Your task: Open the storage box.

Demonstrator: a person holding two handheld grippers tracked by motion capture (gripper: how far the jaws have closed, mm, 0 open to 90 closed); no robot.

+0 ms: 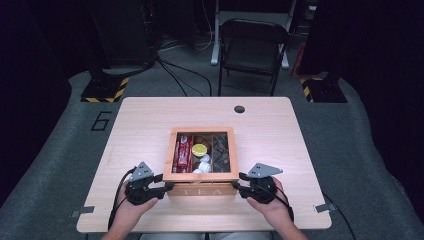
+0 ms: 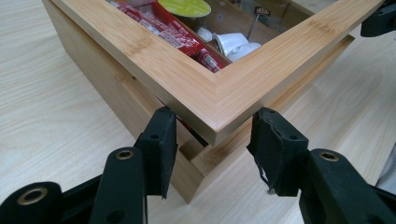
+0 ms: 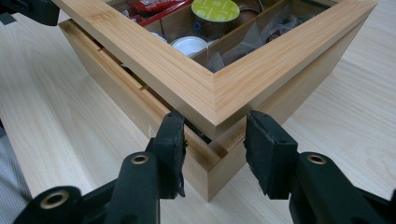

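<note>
- Bamboo tea box (image 1: 202, 189) sits near the front edge of the tabletop (image 1: 140, 125); the high view shows "TEA" on its front wall.
- Its glass-paned lid (image 1: 202, 176) is lifted slightly at the front, a gap visible in both gripper views.
- Left hand-held gripper (image 2: 212, 140) straddles the lid's front-left corner, jaws narrow, pads not clearly pressing.
- Right hand-held gripper (image 3: 214, 140) likewise straddles the front-right corner.
- Through the glass: red packets (image 2: 180, 35), a yellow-lidded capsule (image 3: 215, 9), white capsules (image 2: 232, 42).

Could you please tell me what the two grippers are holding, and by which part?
The tea box's lid: each gripper's jaws straddle a front corner, left, right; firm contact cannot be told.
</note>
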